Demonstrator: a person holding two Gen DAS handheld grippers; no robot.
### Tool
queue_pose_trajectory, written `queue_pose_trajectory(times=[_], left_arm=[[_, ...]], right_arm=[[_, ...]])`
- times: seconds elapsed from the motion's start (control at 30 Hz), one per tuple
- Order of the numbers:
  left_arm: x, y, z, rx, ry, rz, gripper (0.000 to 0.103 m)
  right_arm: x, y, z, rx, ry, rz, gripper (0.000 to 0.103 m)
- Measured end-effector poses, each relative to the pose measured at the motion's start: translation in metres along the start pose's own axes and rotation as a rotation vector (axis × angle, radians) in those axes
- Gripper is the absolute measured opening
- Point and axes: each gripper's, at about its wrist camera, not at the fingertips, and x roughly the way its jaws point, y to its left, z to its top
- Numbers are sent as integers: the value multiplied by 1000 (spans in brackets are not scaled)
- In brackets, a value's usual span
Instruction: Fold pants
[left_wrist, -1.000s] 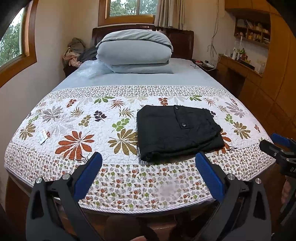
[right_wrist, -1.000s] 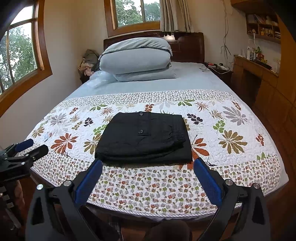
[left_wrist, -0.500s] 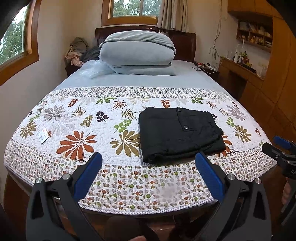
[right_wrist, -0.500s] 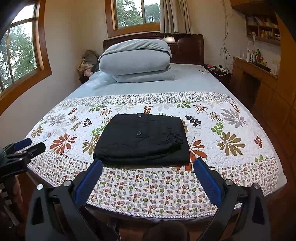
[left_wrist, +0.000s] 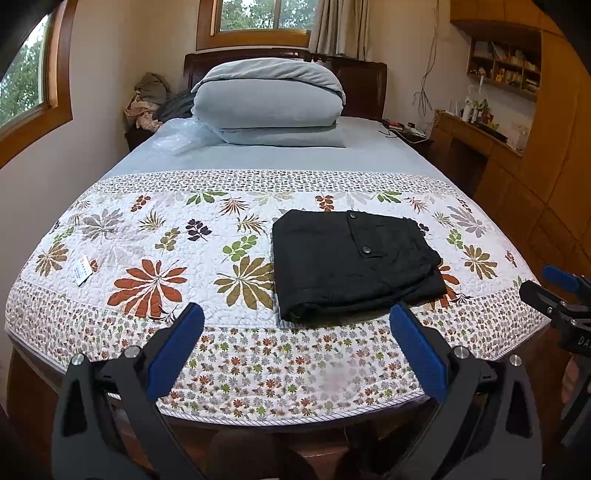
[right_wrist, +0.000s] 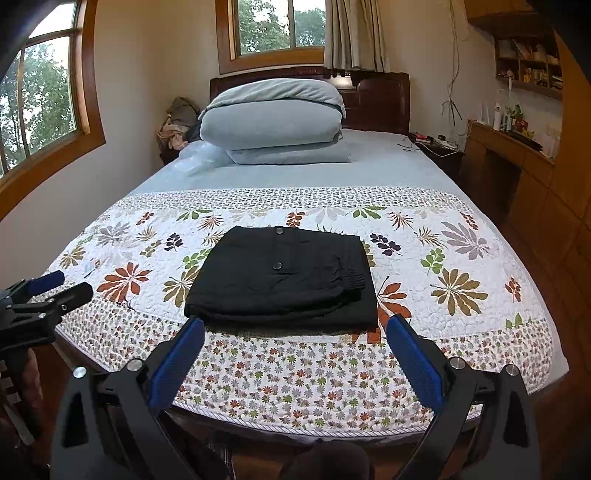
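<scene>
Here the folded black pants (left_wrist: 351, 264) lie mid-frame on the floral quilt (left_wrist: 147, 258); the left gripper (left_wrist: 295, 328) and right gripper (right_wrist: 295, 334), bottom of frame, are spread wide, holding nothing.

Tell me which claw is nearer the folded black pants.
Right, though only slightly. The right claw faces the pants head-on, its fingertips just short of their near edge. The left claw sits off toward their left, a bit farther back. Both are open, touching nothing.

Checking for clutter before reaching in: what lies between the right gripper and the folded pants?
Only bare floral quilt lies between the open right gripper and the folded black pants, as the right wrist view shows.
</scene>
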Motion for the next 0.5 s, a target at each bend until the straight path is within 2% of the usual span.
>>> queue_pose_trajectory(times=[0.5], left_arm=[[0,0,0,2,-2,-9,100]], right_arm=[[1,1,-1,-12,1,-6,100]])
